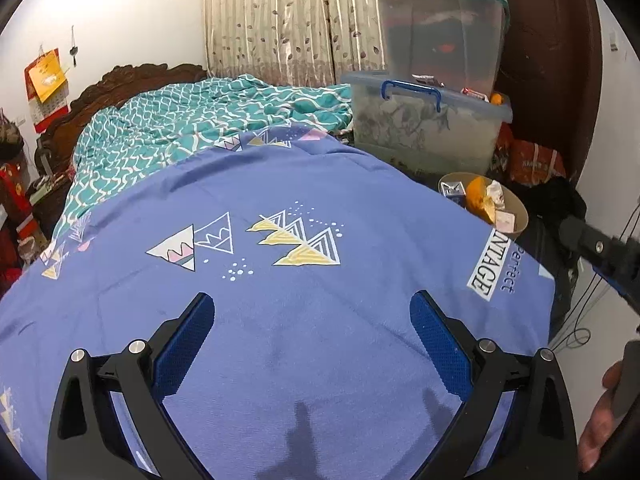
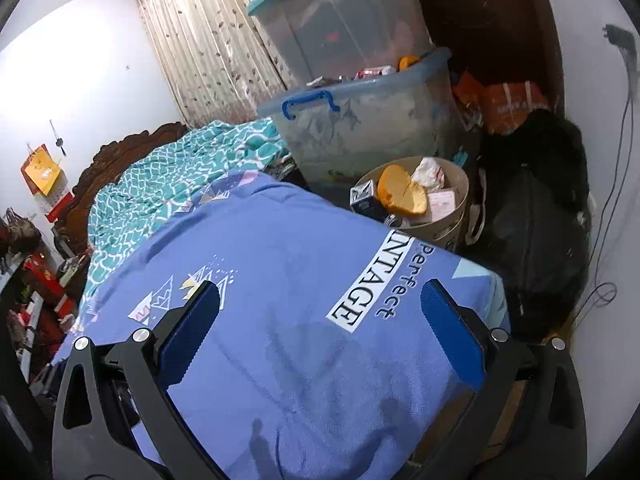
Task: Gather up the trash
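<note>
Both the left gripper (image 1: 312, 344) and right gripper (image 2: 320, 332) were wide open and empty. The bin (image 2: 460, 188), upper right, looked full; best look for more trash slowly.

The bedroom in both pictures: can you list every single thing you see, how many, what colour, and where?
Blue cotton bedsheet with triangle prints: one, blue, covering the near bed.
Teal patterned quilt: one, teal and white, behind the sheet.
Carved wooden headboard: one, dark brown, far left.
Round beige trash bucket: one, beige, beside the bed's far corner.
Orange peel: one, orange, in the bucket.
Crumpled white paper: one, white, in the bucket.
Clear plastic storage boxes: two, stacked, teal-lidded one on top, behind the bucket.
Leaf-print curtain: one, cream, back wall.
Black bag: one, black, right of bucket.
Left gripper: one, black with blue pads, open, empty.
Right gripper: one, same colours, open, empty.
</note>
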`<state>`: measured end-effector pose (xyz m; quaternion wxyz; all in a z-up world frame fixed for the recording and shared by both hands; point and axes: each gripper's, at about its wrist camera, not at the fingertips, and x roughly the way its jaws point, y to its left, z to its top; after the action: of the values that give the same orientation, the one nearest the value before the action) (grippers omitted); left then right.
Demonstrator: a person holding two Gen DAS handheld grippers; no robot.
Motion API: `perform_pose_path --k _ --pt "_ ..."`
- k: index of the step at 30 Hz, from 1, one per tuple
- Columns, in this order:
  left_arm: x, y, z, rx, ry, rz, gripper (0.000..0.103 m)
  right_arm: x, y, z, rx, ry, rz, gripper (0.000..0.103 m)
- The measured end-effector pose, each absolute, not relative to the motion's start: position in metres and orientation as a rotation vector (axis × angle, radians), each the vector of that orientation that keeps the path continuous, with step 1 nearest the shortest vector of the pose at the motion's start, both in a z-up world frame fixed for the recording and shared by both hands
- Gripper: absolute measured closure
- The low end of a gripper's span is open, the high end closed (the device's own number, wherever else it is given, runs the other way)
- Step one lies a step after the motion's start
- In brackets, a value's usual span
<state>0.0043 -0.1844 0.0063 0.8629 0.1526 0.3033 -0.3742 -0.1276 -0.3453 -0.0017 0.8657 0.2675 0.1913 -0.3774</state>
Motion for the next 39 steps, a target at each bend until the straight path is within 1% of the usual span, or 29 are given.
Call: perform_pose_path --k 5,14,21,39 --pt "0.003 -0.187 0.009 0.317 0.632 -0.764 0.009 -0.138 -0.353 -0.007 0.589 0.344 -0.818 0.003" --pt "-0.004 -0.204 0.004 0.362 0.63 -0.713 0.009 -0.141 -0.377 -0.021 0.662 0.354 -0.804 0.003" --pt "-0.002 -0.215 -0.002 0.383 0.648 -0.686 0.009 -0.142 -0.384 -0.019 0.634 0.309 -0.804 0.003" --pt "-0.002 -0.215 -0.004 0.401 0.638 -0.67 0.009 -0.138 -0.387 -0.03 0.665 0.332 -0.8 0.003"
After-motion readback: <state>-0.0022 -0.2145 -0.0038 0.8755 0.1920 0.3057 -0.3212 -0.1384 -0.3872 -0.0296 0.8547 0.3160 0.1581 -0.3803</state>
